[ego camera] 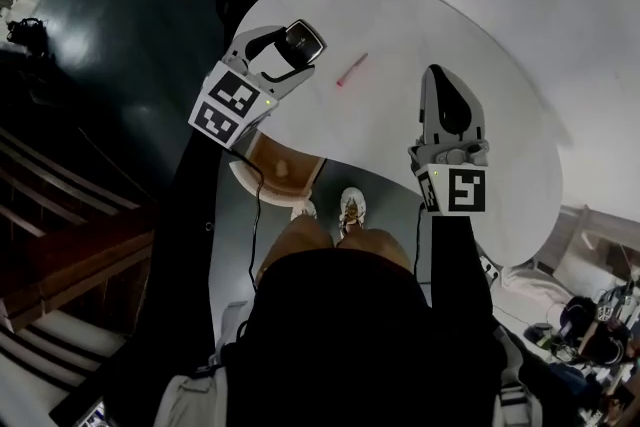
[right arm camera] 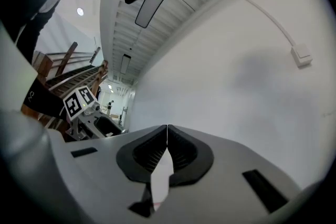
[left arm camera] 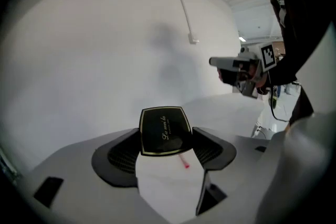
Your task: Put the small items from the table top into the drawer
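Clasping black box (left arm camera: 164, 127), left tool (left arm camera: 166, 140) tilted downward

The pink item (ego camera: 352, 70) on the tabletop (ego camera: 400, 15) is too small to identify. In the left gripper view the black case (left arm camera: 164, 131) covers its far end. The gold print on the case is too blurred to read. The tabletop edge hides most of the drawer (ego camera: 280, 165).

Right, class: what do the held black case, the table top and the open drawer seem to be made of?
Black case: probably glossy plastic or lacquered card; smooth, shiny face with gold edging and script.
Table top: matt white, perhaps laminate or painted board; even colour, no grain.
Drawer: looks like wood, warm brown inside; finish unclear.
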Action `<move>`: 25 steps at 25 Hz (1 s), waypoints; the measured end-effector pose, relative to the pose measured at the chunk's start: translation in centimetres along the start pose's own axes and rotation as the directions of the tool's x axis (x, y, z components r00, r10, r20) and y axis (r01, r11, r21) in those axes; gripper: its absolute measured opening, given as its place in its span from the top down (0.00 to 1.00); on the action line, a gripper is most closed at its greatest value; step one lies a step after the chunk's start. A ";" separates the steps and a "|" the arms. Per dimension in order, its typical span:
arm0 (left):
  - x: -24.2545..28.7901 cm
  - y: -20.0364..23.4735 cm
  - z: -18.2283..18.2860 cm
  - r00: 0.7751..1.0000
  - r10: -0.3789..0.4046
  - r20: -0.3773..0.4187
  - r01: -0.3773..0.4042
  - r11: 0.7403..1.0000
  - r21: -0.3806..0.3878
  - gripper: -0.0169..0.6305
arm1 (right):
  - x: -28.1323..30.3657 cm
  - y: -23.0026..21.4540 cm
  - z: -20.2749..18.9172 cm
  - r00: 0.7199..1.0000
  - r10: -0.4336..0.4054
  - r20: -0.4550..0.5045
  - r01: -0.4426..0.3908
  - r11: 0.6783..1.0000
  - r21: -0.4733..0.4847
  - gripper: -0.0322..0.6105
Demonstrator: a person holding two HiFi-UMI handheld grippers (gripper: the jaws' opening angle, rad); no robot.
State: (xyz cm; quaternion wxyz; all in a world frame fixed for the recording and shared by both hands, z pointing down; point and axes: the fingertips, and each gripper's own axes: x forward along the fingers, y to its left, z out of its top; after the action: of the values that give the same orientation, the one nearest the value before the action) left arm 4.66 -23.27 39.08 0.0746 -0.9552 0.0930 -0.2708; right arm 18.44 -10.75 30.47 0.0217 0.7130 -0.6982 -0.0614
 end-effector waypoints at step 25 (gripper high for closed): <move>-12.5 -6.5 6.7 0.792 0.549 0.268 -0.495 0.833 -0.247 0.46 | 1.9 5.5 3.5 0.964 0.233 0.129 -0.239 0.971 0.028 0.91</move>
State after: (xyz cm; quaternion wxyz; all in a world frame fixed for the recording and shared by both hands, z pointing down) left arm -1.28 -13.65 28.38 0.0825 -0.9261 0.3618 -0.0682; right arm 12.57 -12.64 27.55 -0.0304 0.6197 -0.7793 -0.0876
